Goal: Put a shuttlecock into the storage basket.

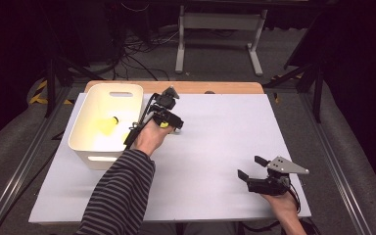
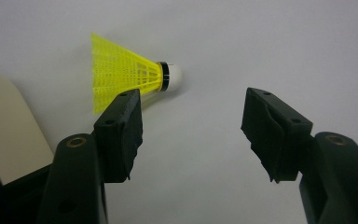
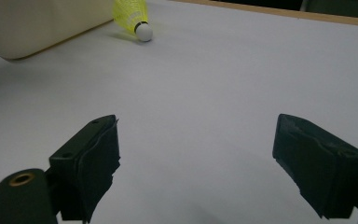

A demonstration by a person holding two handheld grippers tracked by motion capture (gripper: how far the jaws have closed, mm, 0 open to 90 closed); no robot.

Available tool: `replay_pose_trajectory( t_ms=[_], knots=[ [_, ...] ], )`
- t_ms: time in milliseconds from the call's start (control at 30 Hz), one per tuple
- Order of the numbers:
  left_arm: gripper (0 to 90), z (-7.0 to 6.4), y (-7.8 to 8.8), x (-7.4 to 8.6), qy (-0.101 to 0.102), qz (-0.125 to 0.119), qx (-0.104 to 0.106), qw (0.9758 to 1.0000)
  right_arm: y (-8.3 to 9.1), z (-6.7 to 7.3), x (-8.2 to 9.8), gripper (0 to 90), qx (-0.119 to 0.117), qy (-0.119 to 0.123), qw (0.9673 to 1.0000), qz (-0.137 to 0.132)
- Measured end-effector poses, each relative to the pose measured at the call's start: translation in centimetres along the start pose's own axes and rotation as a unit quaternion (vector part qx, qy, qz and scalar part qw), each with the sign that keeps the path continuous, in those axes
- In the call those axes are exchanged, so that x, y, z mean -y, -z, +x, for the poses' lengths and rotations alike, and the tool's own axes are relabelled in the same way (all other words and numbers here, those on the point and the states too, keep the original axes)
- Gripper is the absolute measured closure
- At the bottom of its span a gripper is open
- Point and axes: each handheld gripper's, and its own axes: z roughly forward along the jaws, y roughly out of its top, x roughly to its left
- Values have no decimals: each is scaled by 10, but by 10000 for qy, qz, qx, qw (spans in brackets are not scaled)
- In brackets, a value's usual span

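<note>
A yellow shuttlecock with a white cork tip lies on its side on the white table, cork pointing right in the left gripper view. My left gripper hangs open just short of it, its left jaw overlapping the skirt's near edge and nothing between the pads. From above, the left gripper sits beside the white bin, with a bit of the yellow shuttlecock showing under it. A second yellow shuttlecock lies inside the bin. My right gripper rests open near the table's front right, holding nothing.
The white tabletop stretches between the two grippers. The right gripper view shows the shuttlecock far ahead next to the bin wall. A wooden strip borders the table's far edge. A striped sleeve crosses the front left.
</note>
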Motion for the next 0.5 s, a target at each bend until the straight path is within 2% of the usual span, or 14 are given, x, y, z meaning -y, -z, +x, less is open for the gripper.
replay_pose_trajectory(
  t_ms=[133,500],
  knots=[
    [387,3,-5,-2,92,36,-65,9999,0,0,0,149,-5,13,10000,2],
    [377,8,-15,-9,174,138,-270,9994,0,0,0,149,-21,18,10000,-6]
  ],
)
